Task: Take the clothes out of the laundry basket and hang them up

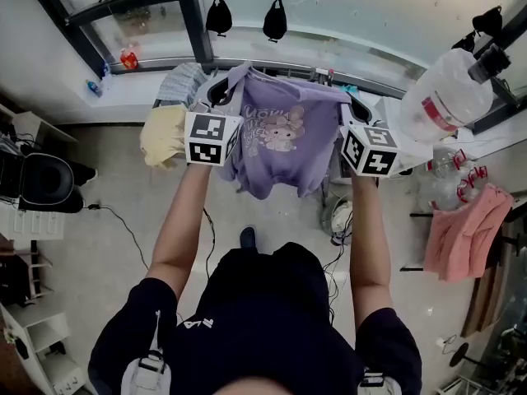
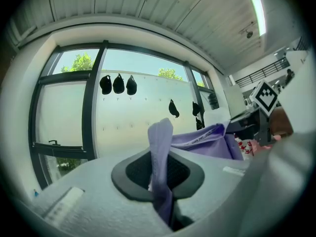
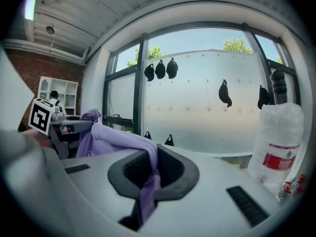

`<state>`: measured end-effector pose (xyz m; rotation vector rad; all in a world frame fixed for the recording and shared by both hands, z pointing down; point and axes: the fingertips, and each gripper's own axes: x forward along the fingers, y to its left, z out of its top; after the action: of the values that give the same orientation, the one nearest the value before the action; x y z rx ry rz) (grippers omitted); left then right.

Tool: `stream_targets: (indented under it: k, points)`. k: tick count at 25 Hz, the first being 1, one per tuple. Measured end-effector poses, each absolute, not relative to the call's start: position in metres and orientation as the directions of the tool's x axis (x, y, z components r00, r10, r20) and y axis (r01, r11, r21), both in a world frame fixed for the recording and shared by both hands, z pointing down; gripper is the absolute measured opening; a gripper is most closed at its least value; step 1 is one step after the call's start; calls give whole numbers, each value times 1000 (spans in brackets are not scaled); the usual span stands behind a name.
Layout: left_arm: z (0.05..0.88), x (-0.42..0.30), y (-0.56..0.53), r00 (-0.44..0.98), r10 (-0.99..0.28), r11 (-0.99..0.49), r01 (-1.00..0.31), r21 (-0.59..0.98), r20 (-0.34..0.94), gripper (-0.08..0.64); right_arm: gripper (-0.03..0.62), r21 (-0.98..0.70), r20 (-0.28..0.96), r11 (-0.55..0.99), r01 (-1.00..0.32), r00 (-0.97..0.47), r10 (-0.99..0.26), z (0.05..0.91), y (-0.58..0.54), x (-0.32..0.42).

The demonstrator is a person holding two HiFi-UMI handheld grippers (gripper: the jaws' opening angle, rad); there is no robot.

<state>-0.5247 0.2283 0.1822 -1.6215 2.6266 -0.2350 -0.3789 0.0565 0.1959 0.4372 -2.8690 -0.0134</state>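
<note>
Purple shirt (image 1: 280, 142): out in the open, stretched flat between the two grippers in front of the window. Cartoon print faces up at the head camera and the hem hangs loose above the floor. Pretty much one shoulder per gripper.
Left gripper (image 1: 217, 91): clamped down on a fold of the purple fabric. In its own view (image 2: 160, 174) the cloth pokes up between the dark pads and trails out below them.
Right gripper (image 1: 356, 109): same deal, pinched tight on the other shoulder, with fabric bunched over the pads and dangling out the bottom (image 3: 148, 174).
Big clear jug (image 1: 445, 97): stands upright on the ledge just right of the right gripper, red label round it, dark top. It's see-through, but I honestly can't tell if anything's in it.
Small bottles (image 1: 461, 175): a little cluster with red labels right beside the jug's base. Too small to make out what's in them.
White round thing (image 1: 339, 216): on the floor, peeking out under the shirt's hem next to the right forearm. It's mostly covered, so no idea what it is or what it holds.
Yellow garment (image 1: 165, 134): hangs just left of the left gripper, with a grey striped piece (image 1: 183, 81) behind it toward the window.
Pink garment (image 1: 465, 229): draped over a stand well off to the right.
Black pouches (image 1: 218, 15): hanging on the frosted pane above the shirt.
</note>
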Motion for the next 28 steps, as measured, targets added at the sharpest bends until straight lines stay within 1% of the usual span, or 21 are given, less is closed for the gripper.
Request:
stream_targets:
  k: [7, 18, 22, 28]
  points:
    - [183, -574, 189, -436, -897, 423, -895, -145, 74, 32, 8, 40, 263, 950, -308, -914, -308, 200, 16, -430]
    - [215, -652, 119, -513, -847, 498, -858, -128, 143, 32, 8, -1, 294, 969, -248, -926, -236, 229, -57, -513]
    - [212, -678, 97, -545, -826, 531, -838, -126, 145, 32, 8, -29, 277, 967, -252, -932, -234, 225, -77, -541]
    - [210, -710, 72, -564, -817, 553, -826, -110, 124, 32, 8, -28, 267, 963, -269, -930, -252, 220, -106, -580]
